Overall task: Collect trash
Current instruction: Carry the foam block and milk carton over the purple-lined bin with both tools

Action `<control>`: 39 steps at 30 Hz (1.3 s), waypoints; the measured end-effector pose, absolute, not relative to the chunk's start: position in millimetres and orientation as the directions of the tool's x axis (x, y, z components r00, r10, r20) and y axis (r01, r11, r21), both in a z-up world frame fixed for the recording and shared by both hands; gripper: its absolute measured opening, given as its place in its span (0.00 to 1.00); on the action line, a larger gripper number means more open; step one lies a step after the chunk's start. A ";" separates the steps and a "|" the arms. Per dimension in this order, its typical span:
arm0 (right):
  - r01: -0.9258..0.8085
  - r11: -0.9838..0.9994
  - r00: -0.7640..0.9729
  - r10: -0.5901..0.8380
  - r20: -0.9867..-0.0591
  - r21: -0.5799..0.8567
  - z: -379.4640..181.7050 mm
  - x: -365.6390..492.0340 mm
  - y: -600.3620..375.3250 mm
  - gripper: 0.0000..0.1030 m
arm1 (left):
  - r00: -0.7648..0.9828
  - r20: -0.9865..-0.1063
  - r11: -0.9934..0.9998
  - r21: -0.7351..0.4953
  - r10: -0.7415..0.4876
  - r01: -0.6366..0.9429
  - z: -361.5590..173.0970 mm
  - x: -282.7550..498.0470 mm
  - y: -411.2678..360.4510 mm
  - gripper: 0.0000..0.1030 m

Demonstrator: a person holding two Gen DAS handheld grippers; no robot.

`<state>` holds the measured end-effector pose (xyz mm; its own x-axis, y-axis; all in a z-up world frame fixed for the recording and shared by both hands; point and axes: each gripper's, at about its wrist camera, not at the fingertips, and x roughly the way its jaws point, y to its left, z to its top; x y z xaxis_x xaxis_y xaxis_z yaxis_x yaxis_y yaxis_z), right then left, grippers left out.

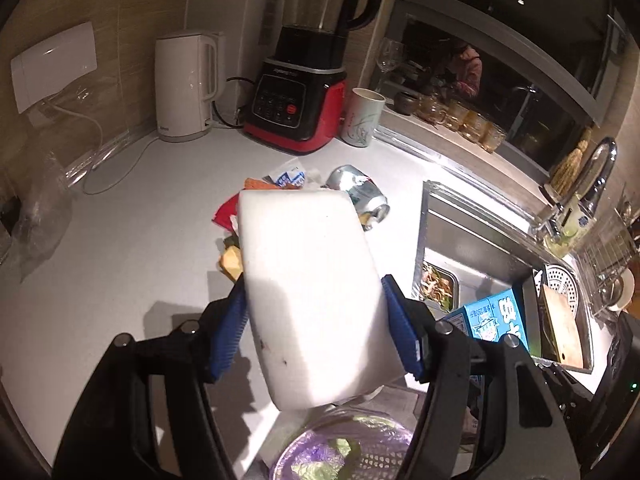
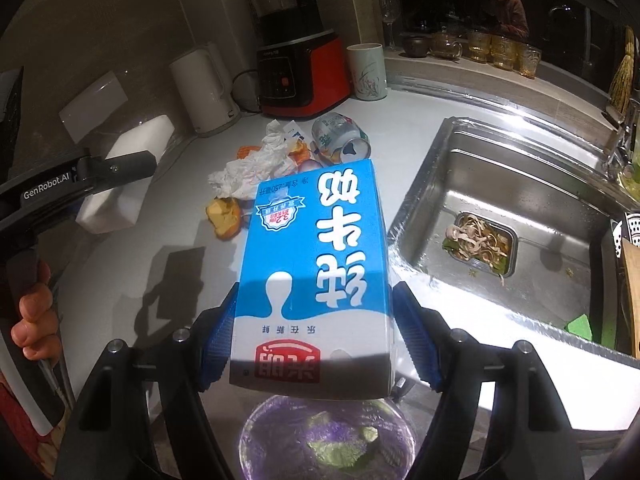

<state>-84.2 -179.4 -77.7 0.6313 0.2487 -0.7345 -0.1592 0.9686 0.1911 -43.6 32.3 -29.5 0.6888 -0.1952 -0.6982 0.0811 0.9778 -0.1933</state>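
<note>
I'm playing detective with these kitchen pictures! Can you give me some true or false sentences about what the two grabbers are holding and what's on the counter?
1. The right gripper holds a blue milk carton. True.
2. The left gripper is empty. False: it clamps a white foam block.
3. A crushed can lies on the counter. True.
4. The sink is full of water. False: it shows only food scraps in its strainer.
5. The blender base is green. False: it is red and black.

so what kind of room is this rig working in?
A home kitchen, most likely. A stainless sink is set into the white counter, with a blender and an electric kettle against the wall.
</note>
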 end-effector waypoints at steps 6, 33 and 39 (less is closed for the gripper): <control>-0.206 0.961 0.606 0.274 -0.747 0.186 -82.4 -139.3 -203.7 0.72 | 0.700 -0.689 0.980 -0.179 -0.190 0.091 -37.0 -103.4 -3.9 0.61; -0.234 0.963 0.582 0.248 -0.774 0.132 -95.8 -291.5 -231.4 0.72 | 0.477 -0.867 0.988 -0.107 -0.146 0.107 -231.9 -207.8 -69.0 0.63; -0.223 0.966 0.563 0.238 -0.791 0.132 -109.0 -293.2 -229.7 0.72 | 0.431 -0.894 0.990 -0.085 -0.126 0.112 -268.3 -206.7 -76.5 0.78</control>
<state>-293.2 -229.7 -109.0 0.5635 0.2378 -0.7912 -0.2228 0.9659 0.1317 -206.7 -76.5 -268.3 0.4307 -0.1258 -0.8937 0.1120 0.9900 -0.0854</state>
